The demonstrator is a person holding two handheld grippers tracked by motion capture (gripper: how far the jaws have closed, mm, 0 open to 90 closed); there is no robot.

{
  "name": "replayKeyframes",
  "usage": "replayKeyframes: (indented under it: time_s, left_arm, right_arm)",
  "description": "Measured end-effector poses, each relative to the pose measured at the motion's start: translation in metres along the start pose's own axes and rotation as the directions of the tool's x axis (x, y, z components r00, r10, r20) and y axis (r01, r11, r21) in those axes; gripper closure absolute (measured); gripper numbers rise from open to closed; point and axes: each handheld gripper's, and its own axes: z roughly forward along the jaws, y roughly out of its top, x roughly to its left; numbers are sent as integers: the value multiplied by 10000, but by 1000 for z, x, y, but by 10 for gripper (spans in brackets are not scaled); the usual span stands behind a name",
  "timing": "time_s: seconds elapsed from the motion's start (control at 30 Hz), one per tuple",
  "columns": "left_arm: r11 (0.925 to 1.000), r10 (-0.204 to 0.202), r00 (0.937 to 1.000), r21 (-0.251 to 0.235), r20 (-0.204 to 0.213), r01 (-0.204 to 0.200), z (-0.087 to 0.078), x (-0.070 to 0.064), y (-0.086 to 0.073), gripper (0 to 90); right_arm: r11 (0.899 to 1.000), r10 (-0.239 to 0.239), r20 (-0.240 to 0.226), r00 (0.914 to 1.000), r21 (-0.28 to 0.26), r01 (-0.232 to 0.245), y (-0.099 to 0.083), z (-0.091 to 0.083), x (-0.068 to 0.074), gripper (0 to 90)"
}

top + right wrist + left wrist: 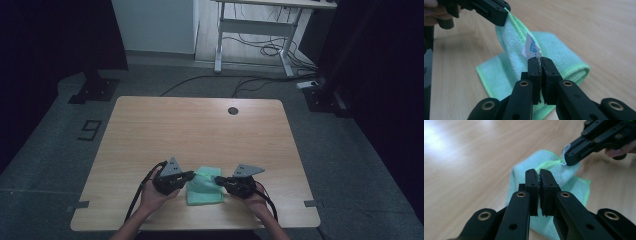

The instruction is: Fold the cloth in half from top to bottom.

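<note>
Mint-green microfibre cloth with brighter green stitched hem, lying part-folded near front edge of light wooden table, one hem edge being lifted between both tools. Left gripper clenched on hem; right gripper clenched on same edge beside white-and-blue care label. Judging step: folding under way, raised edge being carried over. Next, probably: moving both grips together, keeping edge taut, laying it square onto lower layer before releasing.
</note>
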Motion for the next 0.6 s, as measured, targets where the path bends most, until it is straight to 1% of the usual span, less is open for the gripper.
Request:
replayKeyframes:
  time_s: [0.07, 0.1, 0.2, 0.3, 0.4, 0.6]
  left_arm:
    - [10000, 17, 10000, 54, 33, -17, 0, -3, -3, 856]
    - [9999, 2, 9999, 171, 110, -4, 1, -7, -9, 855]
    - [9995, -48, 9996, 298, 284, 39, 2, -12, -18, 854]
    - [9992, -51, 9992, 396, 389, 36, 3, -17, -24, 851]
    - [9989, -83, 9991, 471, 419, 64, 4, -18, -28, 850]
    - [9972, -140, 9988, 747, 480, 104, 8, -18, -33, 832]
  right_arm:
    - [10000, -5, -2, 10000, 87, 5, -2, 0, 1, 862]
    - [9997, 44, -101, 9999, 244, -42, -7, 1, 3, 862]
    - [9988, -6, -209, 9998, 488, 17, -14, 1, 7, 860]
    - [9971, -202, -251, 9995, 727, 220, -18, 1, 11, 857]
    - [9958, -339, -298, 9990, 838, 363, -21, 2, 14, 856]
    - [9946, -394, -297, 9988, 945, 421, -22, 4, 15, 852]
